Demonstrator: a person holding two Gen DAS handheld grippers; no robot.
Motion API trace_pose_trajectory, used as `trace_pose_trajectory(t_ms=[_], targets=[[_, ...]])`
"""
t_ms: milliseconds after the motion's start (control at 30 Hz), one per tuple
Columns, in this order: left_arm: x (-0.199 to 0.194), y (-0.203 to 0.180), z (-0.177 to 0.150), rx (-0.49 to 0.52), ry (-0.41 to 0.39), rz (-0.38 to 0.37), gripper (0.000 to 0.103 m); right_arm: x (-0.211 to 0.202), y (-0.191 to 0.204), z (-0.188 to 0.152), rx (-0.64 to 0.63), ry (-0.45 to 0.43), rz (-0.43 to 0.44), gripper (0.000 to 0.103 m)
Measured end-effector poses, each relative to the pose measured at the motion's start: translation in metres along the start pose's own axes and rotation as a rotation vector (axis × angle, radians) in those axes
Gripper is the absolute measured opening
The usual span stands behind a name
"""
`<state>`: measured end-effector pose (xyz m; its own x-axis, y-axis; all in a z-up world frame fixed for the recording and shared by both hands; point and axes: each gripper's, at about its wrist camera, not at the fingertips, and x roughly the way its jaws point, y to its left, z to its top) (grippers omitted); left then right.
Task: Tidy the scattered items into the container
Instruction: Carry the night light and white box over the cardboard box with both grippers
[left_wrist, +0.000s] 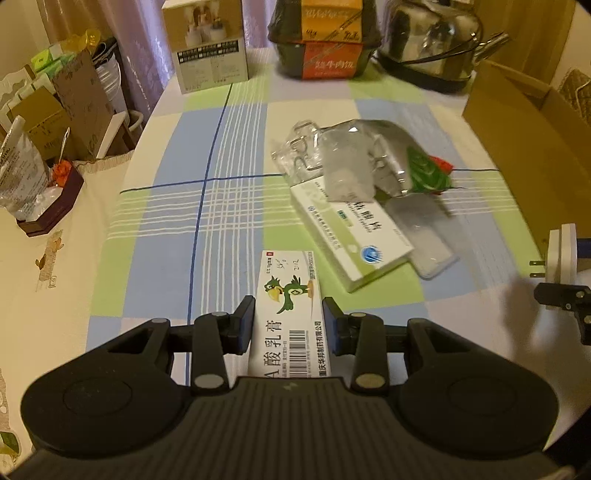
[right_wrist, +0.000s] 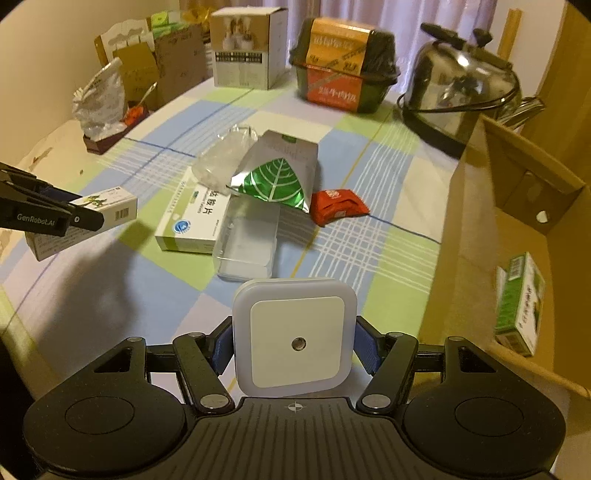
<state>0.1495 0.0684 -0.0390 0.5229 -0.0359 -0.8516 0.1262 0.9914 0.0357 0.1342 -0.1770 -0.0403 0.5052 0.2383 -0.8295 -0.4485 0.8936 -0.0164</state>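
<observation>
White night light squeezed tight in right fingers; bird box squeezed in left fingers. Lift both over cardboard box, then let go gently.

Checked cloth tablecloth, shiny metal kettle, matt cardboard box

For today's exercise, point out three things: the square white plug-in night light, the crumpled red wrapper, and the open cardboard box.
Square white plug-in night light (right_wrist: 295, 338): right wrist view, front face.
Crumpled red wrapper (right_wrist: 338, 209): right wrist view, top surface.
Open cardboard box (right_wrist: 476, 221): right wrist view, near outer wall.
</observation>
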Motion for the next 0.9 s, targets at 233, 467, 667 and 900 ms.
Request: trace_pose_trajectory(t_ms=[233,467,667,900], targets=[[-0.037,-0.024,0.001,0.028,-0.043,-0.027,0.033,-0.045,-0.005,-0.007,0.022,-0.062,-0.021,0.068],[-0.07,-0.072,0.024,0.085,-0.124,-0.097,0.033,-0.1,-0.029,-0.005,0.058,-0.146,-0.076,0.068],[-0.091,-0.127,0.054,0.132,-0.198,-0.184,0.033,-0.143,-0.07,0.002,0.106,-0.209,-0.144,0.068],[-0.097,-0.201,0.084,0.194,-0.243,-0.276,0.033,-0.16,-0.129,0.0,0.16,-0.234,-0.23,0.068]])
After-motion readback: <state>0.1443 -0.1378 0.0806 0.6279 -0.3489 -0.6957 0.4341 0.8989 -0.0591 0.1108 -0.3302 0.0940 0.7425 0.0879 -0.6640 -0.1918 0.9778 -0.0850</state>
